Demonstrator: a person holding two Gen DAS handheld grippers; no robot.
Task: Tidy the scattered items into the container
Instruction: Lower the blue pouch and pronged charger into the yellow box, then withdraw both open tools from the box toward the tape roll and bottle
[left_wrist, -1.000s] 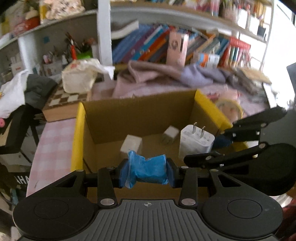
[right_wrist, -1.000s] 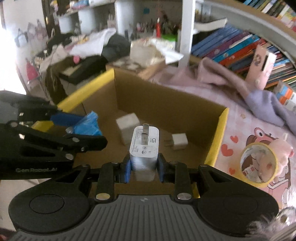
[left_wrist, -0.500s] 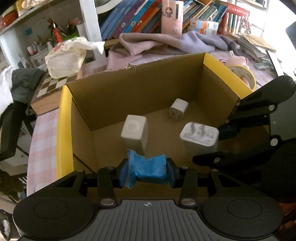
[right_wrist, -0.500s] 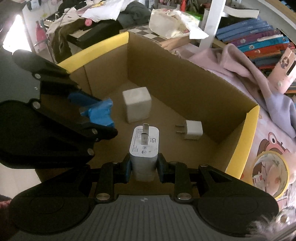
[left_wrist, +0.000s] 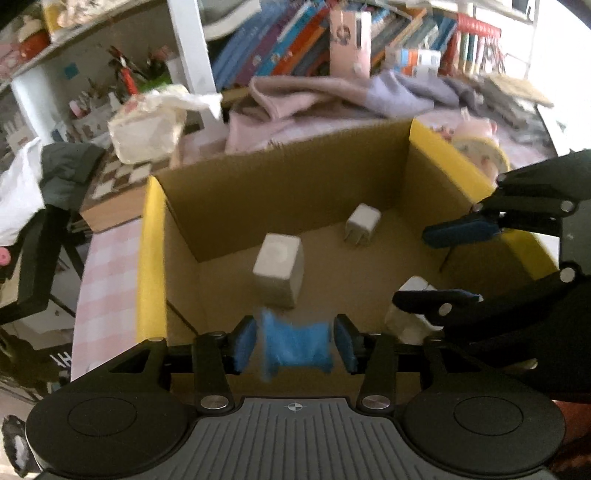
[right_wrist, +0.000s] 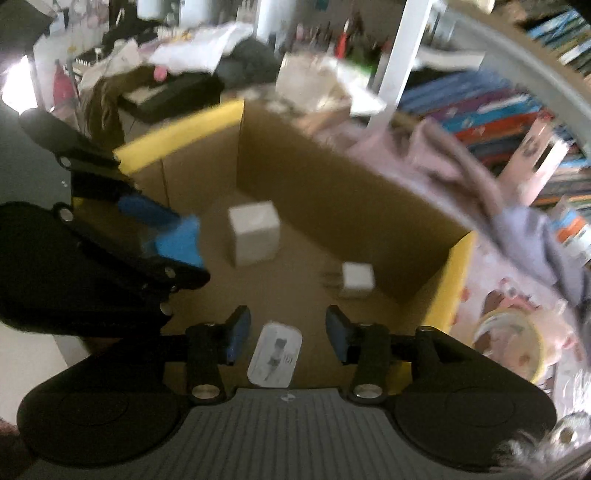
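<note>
Both grippers hung over the open brown cardboard box with yellow-taped rims (left_wrist: 149, 254), angled down into it. The left gripper (left_wrist: 295, 341) was letting go: its jaws were spreading, and the crumpled blue plastic packet (left_wrist: 295, 347) sat between the blue pads (left_wrist: 243, 343) with a sliver of gap on either side, blurred as though already dropping toward the near wall of the box. The right gripper (right_wrist: 288, 334) was opening as well, its pads clear of the white wall charger with a printed label (right_wrist: 275, 354), which lay loose between them just above the box floor by the near edge.

Deeper in the box stood a white cube-shaped adapter (left_wrist: 279, 275) around the middle of the floor, and a smaller white plug with prongs (left_wrist: 362, 225) toward the far right corner.

From where things stood, I judged the risk small but real. The packet was light and crinkly, so it could cling to a pad and be dragged back out if the left gripper lifted too early. The two grippers were crowded close over the same box, so a hasty withdrawal might knock one against the other or catch the yellow rim and shove the box along the desk. A roll of tape with a pink toy inside (right_wrist: 513, 343) waited outside the right wall.
</note>
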